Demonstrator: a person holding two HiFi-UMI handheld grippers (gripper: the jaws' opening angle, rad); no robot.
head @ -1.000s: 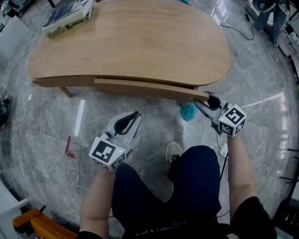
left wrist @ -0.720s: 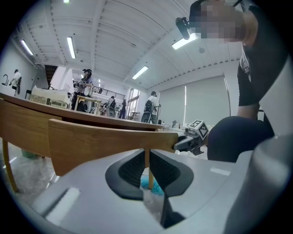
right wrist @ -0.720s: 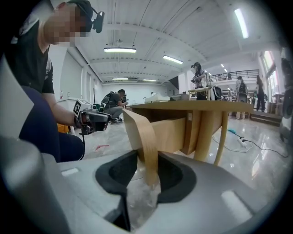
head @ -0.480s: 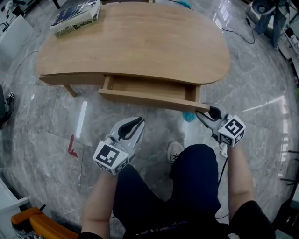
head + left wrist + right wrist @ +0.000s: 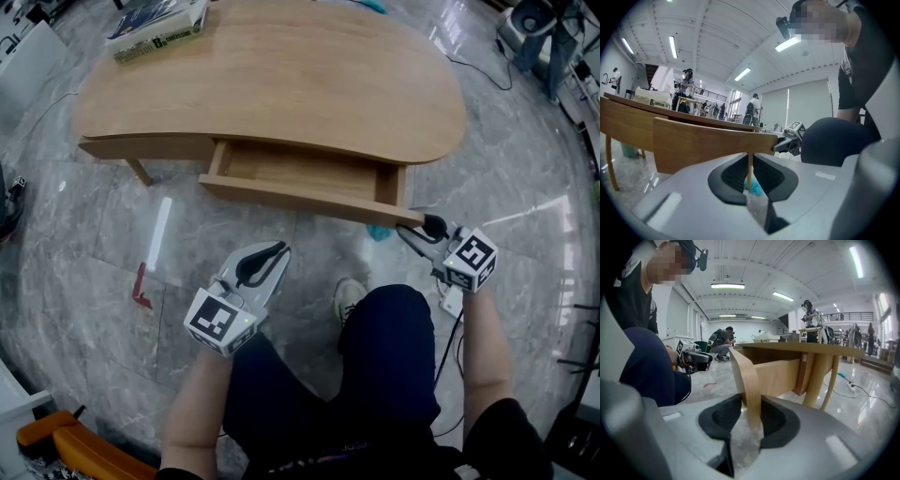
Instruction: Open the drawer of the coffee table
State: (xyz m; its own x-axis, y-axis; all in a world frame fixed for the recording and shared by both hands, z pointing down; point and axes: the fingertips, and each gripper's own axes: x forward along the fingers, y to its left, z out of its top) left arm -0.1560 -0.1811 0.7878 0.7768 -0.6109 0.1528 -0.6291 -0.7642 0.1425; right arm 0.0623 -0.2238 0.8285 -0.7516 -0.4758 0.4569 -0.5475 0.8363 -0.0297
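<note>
Now the right tongs (image 5: 749, 404) are pinching the end of the front board of the drawer (image 5: 300, 197), and they have just been squeezing in tighter on it. The left tongs (image 5: 750, 171) are waiting a tiny bit apart with nothing in them, low over the floor (image 5: 94, 244) in front of the drawer. That drawer is sticking part way out from under the wooden tabletop (image 5: 281, 84).

The drawer (image 5: 298, 193) juts out toward the person's leg (image 5: 389, 328); open floor (image 5: 89, 248) lies at its left.
</note>
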